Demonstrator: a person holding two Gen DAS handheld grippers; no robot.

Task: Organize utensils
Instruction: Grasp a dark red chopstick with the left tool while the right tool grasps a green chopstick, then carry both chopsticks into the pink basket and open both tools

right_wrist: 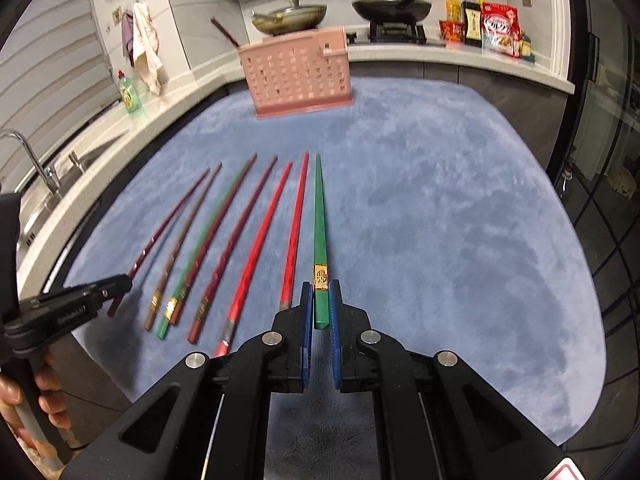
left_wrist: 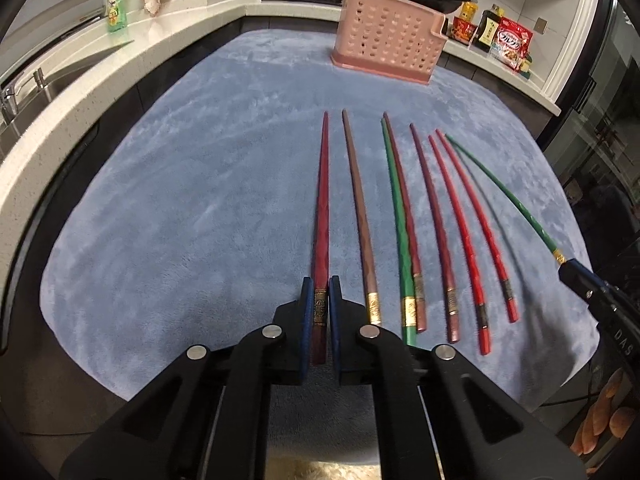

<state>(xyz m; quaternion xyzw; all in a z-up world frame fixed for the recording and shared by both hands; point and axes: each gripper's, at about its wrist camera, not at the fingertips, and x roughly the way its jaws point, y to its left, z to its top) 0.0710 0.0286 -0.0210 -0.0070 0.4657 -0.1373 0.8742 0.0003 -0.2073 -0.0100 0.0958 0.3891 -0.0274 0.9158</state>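
Left gripper (left_wrist: 319, 300) is clamped on the butt end of a dark red chopstick (left_wrist: 321, 216), leftmost of the row. Right gripper (right_wrist: 321, 306) is clamped on a green chopstick (right_wrist: 320, 216), rightmost of that row. Six chopsticks lie between them on the blue mat (left_wrist: 200, 184). The pink utensil basket (left_wrist: 390, 44) stands near the mat's far edge; open mat lies between row and basket.

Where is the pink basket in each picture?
Left wrist view: the pink basket stands at the top, right of centre, at the far edge of the blue mat, beyond the chopstick tips.
Right wrist view: the pink basket stands at the top, left of centre, again at the mat's far edge.
Shared landmark: the green dish soap bottle on the counter, left of the basket in both.
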